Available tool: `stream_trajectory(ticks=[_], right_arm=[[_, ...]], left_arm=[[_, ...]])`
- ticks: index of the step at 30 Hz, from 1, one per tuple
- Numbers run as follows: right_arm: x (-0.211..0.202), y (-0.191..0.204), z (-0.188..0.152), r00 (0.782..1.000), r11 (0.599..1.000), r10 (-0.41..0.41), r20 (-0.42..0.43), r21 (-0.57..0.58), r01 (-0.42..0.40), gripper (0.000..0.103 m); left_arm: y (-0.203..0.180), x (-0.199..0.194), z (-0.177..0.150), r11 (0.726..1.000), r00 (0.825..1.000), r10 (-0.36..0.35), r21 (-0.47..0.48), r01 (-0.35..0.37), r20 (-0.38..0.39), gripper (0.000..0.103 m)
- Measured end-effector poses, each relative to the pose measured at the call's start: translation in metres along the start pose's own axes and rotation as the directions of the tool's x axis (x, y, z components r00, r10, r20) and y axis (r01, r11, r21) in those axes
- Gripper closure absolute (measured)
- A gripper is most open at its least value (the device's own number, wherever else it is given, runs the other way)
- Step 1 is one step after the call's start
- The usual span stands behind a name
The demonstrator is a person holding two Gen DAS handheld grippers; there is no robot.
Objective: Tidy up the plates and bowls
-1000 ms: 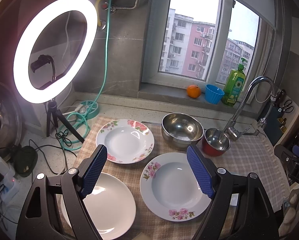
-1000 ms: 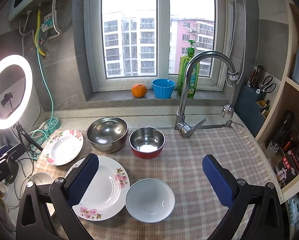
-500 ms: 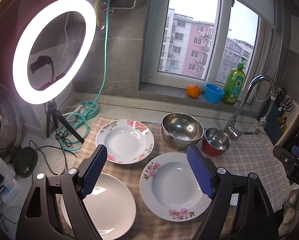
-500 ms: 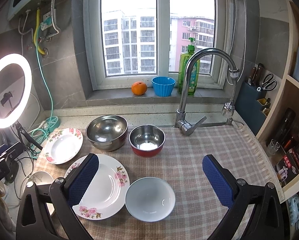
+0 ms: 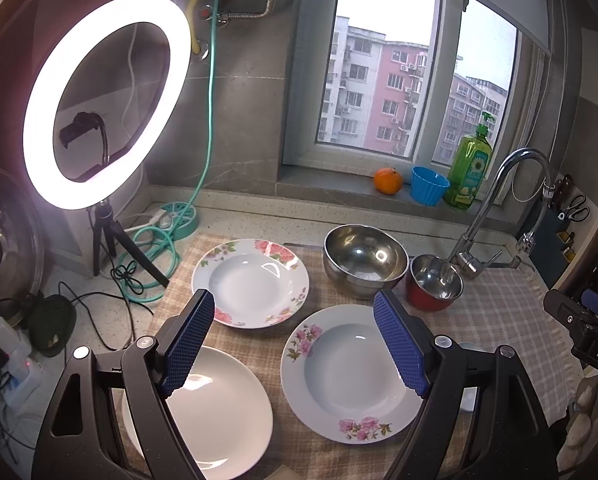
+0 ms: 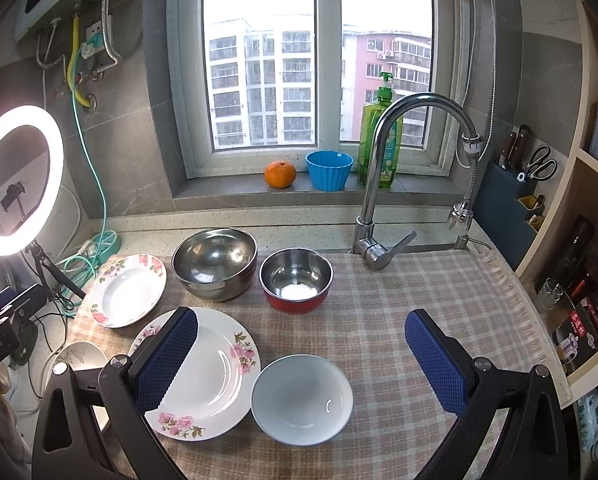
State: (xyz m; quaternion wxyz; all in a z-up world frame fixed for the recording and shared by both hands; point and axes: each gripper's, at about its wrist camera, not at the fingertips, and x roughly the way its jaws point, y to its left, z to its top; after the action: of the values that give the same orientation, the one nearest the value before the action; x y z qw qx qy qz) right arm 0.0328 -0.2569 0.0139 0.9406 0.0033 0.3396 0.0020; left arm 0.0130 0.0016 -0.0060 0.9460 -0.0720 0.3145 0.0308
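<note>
Right wrist view: both grippers gape wide and empty, faucet (image 6: 383, 184) behind the red bowl (image 6: 296, 285).

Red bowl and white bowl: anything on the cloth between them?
Nothing. In the right wrist view, only bare checked cloth lies between the red bowl and the white bowl.

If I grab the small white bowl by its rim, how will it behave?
The small white bowl looks glazed and glossy, so the pads may slip on its rim. Likely ceramic: rigid but chippable against the floral plate it nearly touches. Its rounded shape suggests it might rock.
</note>
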Motion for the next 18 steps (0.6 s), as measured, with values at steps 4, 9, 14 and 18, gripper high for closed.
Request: stream_trajectory(ticks=[4, 9, 14, 18], right_arm=[[0.004, 0.002, 0.002, 1.000, 1.000, 0.002, 0.001, -0.008, -0.002, 0.000], [0.008, 0.002, 0.003, 0.999, 0.999, 0.040, 0.001, -0.012, -0.040, 0.000], [0.015, 0.001, 0.002, 0.998, 0.998, 0.065, -0.018, -0.005, -0.065, 0.000], [0.021, 0.002, 0.000, 0.996, 0.996, 0.084, -0.040, -0.010, -0.084, 0.000]], left_arm=[[0.001, 0.003, 0.000, 1.000, 1.000, 0.001, -0.004, -0.001, -0.007, 0.021], [0.005, 0.008, -0.003, 1.000, 1.000, 0.005, -0.017, -0.005, -0.024, 0.021], [0.007, 0.011, -0.005, 0.999, 0.999, 0.011, -0.030, -0.012, -0.037, 0.021], [0.009, 0.012, -0.006, 0.999, 0.999, 0.015, -0.035, -0.017, -0.043, 0.021]])
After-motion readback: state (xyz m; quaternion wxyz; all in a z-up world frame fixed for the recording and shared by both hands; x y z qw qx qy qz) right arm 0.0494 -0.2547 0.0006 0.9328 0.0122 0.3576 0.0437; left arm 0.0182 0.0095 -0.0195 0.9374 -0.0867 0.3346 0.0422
